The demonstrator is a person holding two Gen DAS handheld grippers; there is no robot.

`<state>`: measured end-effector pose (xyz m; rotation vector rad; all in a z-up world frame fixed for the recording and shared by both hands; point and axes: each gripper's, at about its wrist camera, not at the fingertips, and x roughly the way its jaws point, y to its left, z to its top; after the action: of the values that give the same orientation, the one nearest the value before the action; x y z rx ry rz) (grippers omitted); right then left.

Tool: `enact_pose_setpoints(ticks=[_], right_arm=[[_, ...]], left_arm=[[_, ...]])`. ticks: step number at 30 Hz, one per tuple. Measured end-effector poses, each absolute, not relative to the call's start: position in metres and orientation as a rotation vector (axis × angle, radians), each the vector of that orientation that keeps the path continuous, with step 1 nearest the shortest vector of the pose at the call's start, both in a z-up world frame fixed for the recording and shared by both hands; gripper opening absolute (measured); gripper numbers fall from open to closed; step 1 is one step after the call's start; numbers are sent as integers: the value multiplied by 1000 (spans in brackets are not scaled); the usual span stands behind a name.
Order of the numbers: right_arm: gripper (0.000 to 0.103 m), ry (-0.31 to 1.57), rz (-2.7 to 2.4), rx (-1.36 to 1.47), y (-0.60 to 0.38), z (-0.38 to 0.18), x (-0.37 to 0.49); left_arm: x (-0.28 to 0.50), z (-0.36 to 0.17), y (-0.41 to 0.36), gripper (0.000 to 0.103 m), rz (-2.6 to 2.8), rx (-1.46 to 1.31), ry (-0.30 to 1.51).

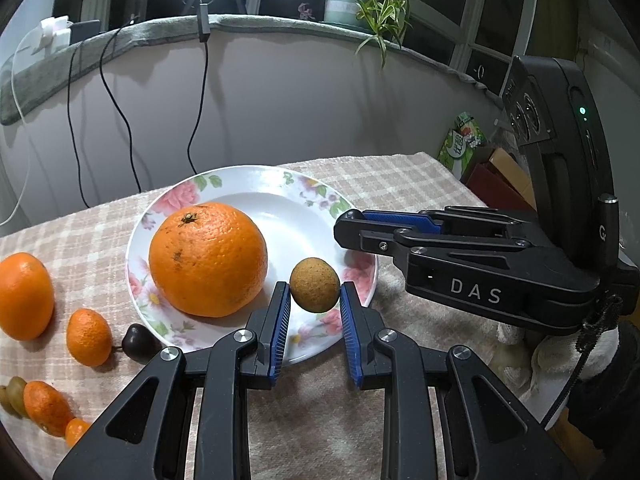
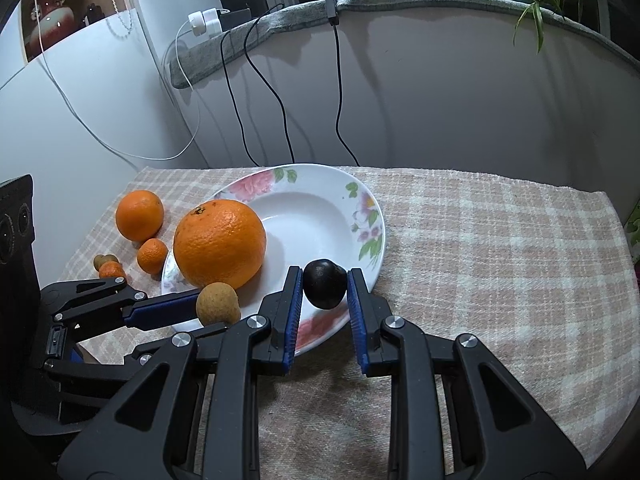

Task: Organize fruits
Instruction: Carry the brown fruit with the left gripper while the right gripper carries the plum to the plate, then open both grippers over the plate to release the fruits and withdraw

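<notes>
Left gripper [image 1: 315,294]: clamped on tan fruit [image 1: 315,285] above plate rim [image 1: 256,172].
Right gripper [image 2: 324,292]: clamped on dark fruit [image 2: 324,283] over plate edge.
Big orange [image 1: 208,259]: sat on plate.

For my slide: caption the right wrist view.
Right gripper holds a dark fruit over the floral plate, beside a large orange.
</notes>
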<state>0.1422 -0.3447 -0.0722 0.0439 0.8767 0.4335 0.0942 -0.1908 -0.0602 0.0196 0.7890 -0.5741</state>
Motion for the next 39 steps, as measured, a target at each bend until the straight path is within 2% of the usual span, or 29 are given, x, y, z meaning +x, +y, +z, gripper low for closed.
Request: enact_pose_setpoints(ticks=[3,4,5,6,8,11,14,18,39], right_arm=[[24,867,417,35,-345,-71,141],[24,868,412,32,-345,-70,141],[29,869,411,32,-346,-70,140],[43,868,408,33,-346,-70,141],[63,852,395,31,-347,-68,138],[69,839,385,34,-350,-64,137],[86,829,369,37,-352,-61,136],[98,816,343,35,-355,-55,135],[99,769,403,36,-329,-27,111]], left_arm=[[93,-59,-191,25,-572,24,784],[93,-58,-190,33,-571,23,782],[92,-57,-190,41,-568,23,778],[92,-57,-189,44,-572,23,783],[91,-55,-189,52,-576,29,778],[90,-53,-188,63,-569,35,771],[88,-52,-188,72,-559,42,763],[88,-52,-187,81,-534,57,758],[67,-39,-131,82,-464,-7,693]])
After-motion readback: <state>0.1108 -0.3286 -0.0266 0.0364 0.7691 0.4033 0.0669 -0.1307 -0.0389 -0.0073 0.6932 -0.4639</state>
